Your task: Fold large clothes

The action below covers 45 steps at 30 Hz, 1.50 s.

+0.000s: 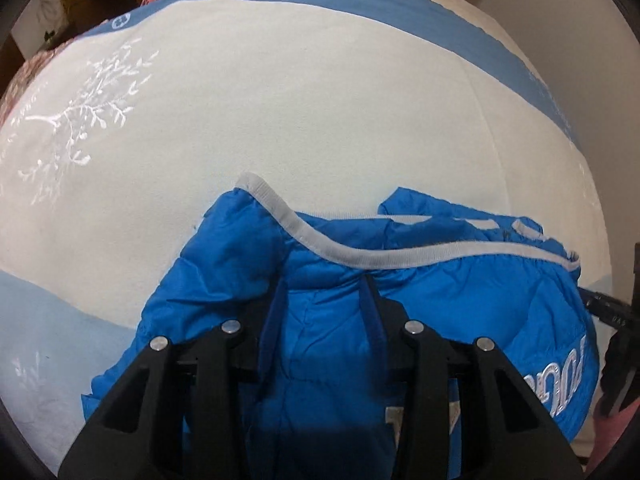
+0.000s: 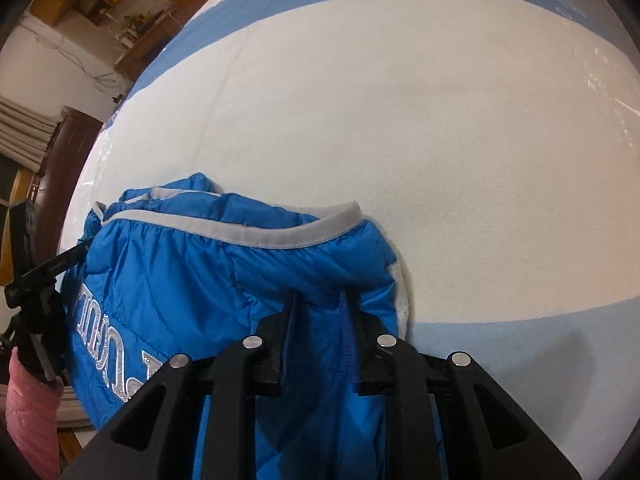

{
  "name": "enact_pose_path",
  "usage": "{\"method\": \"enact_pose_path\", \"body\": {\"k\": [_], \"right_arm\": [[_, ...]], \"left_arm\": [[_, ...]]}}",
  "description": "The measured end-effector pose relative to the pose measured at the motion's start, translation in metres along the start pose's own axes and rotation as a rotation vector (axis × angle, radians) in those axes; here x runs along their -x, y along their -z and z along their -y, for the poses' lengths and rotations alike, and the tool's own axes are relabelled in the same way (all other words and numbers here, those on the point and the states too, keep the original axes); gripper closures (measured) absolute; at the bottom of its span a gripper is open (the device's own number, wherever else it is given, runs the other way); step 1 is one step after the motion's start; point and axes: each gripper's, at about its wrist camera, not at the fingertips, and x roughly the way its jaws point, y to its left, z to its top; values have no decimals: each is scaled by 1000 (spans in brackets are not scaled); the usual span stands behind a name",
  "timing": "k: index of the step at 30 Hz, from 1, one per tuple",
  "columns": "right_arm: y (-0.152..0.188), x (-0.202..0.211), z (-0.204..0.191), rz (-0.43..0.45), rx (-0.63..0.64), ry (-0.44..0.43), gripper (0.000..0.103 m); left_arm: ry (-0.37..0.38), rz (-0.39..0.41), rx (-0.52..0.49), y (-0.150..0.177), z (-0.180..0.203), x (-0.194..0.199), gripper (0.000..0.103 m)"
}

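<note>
A bright blue padded jacket (image 1: 440, 320) with grey ribbed trim and white embroidered lettering lies bunched on the bed. It also shows in the right wrist view (image 2: 168, 280). My left gripper (image 1: 324, 292) is shut on a thick fold of the jacket just below the grey trim. My right gripper (image 2: 318, 304) is shut on another fold of the same jacket near its right edge. Each gripper shows at the edge of the other's view: the right one (image 1: 616, 320), the left one (image 2: 36, 280).
The bed sheet (image 1: 280, 128) is cream with blue bands and a white branch print. Wooden furniture (image 2: 112, 4) stands beyond the far edge. A pink sleeve (image 2: 32, 412) shows at the left.
</note>
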Motion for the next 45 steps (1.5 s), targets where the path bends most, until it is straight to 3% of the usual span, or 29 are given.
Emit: {"method": "enact_pose_path", "body": {"k": [3,6,8,11,17,20,23,27,33,45], "right_arm": [[3,12,3,3,-23,-27,83],[15,43,2,66,4,-67,78],[36,70,-2,105,35,-81,78],[73,98,-6,116,70,-60,77],[132,112,-18,92,95,3,77],[144,112,-26,106,123,44,77],[153,108,-26,83,123,47,77],[157,89,-27,44,108,61,77],[158,75,-26,30,99,93,78],[160,62,-26,28,64,118,78]], "left_arm": [[4,-12,19,0,-1,9,66],[29,42,54,12,-9,45,64],[-7,102,36,32,-15,78,50],[-68,155,39,73,-36,117,42],[-116,106,239,153,-86,139,38],[-68,107,350,194,-99,145,36],[13,111,417,211,-100,139,35],[52,109,464,214,-95,126,35],[53,122,448,203,-82,111,32],[129,142,502,185,-97,78,22]]}}
